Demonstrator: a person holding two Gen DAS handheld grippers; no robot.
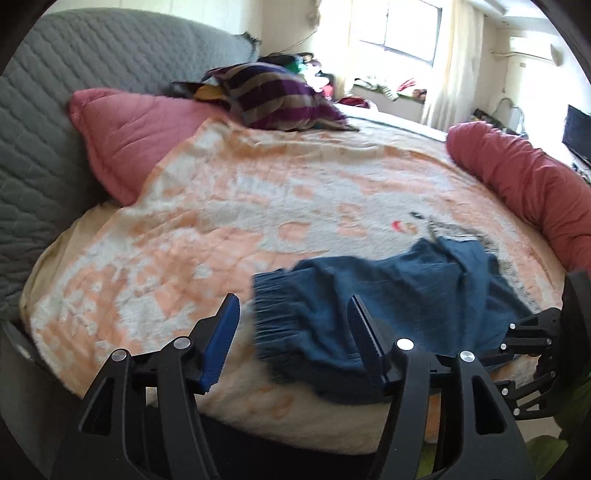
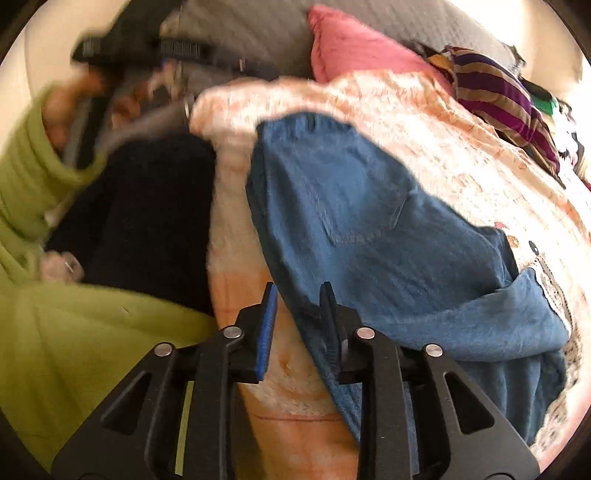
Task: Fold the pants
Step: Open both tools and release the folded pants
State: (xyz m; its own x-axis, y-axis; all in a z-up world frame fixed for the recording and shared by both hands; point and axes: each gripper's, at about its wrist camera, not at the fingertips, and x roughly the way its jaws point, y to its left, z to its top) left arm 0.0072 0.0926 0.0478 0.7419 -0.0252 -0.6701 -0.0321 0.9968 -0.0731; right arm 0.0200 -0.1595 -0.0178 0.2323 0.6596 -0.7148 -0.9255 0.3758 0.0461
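The blue pants [image 1: 373, 295] lie bunched on the peach-and-white blanket [image 1: 229, 206] of the bed, sitting in the lower right of the left wrist view with a ribbed cuff toward the middle. The right wrist view [image 2: 369, 221] shows them closer, filling the centre and right, one fold lapped over another at the lower right. The left hand-held gripper [image 1: 293, 332] has its jaws well apart over the cuff, nothing pinched. The right hand-held gripper [image 2: 297, 325] has its jaws a narrow way apart at the cloth's edge; whether they pinch it I cannot tell. Only the right wrist view shows the person's green sleeve [image 2: 40, 177] at the left. Only the left wrist view shows the window [image 1: 406, 29] at the top and the red bolster [image 1: 524, 184] at the right. Both show the pink pillow [image 1: 129, 136] and striped cloth [image 1: 273, 96].
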